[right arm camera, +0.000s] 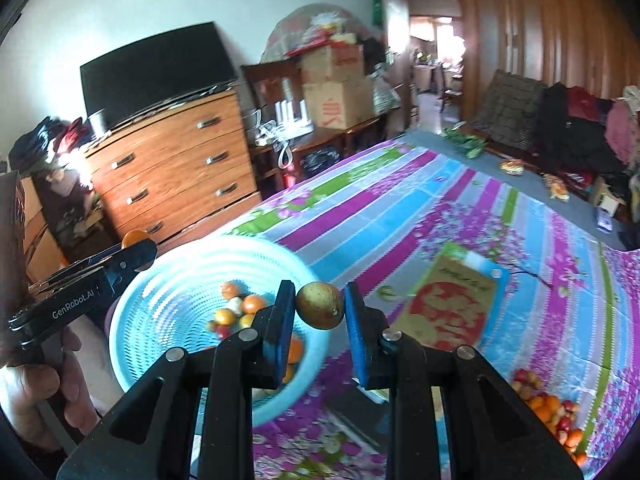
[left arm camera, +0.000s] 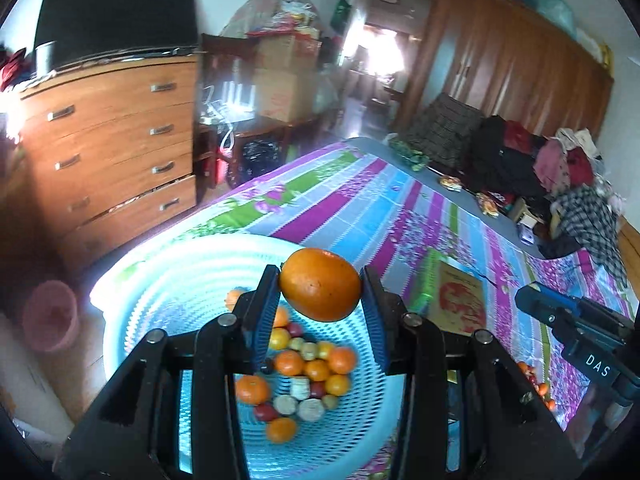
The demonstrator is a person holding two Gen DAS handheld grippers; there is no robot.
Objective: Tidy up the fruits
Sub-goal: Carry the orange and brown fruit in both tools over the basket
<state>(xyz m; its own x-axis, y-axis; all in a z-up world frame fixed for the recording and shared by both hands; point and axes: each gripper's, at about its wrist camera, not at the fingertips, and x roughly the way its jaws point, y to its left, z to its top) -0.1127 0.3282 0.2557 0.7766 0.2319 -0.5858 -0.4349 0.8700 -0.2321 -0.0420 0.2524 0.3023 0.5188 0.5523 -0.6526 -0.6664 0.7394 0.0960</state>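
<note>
- A bed [left arm camera: 360, 200] covered with a striped floral sheet in purple, blue and green is seen filling most of both views; it carries everything that follows.
- A pale blue perforated basket [left arm camera: 168, 280] is set at the bed's near left corner, on the side facing a wooden chest of drawers [left arm camera: 112, 136].
- A flat gold-and-red card [right arm camera: 452, 304] is laid on the sheet just to the right of the basket.
- A heap of mixed small fruit [left arm camera: 304, 372], orange, yellow, red and pale, is gathered in the basket's bottom.
- A second, smaller pile of loose fruit [right arm camera: 548, 408] is seen on the sheet by the bed's near right edge, well apart from the basket.
- The left claw [left arm camera: 320, 286] is closed on a large orange [left arm camera: 320, 284], which is pinched between the blue pads and held in the air above the basket's interior.
- The right claw [right arm camera: 320, 306] is closed on a small brownish-green fruit [right arm camera: 320, 305], which is gripped between its blue pads and held above the basket's right rim.
- In the right wrist view the other tool is seen at the basket's left rim, with the orange showing at its tip.
</note>
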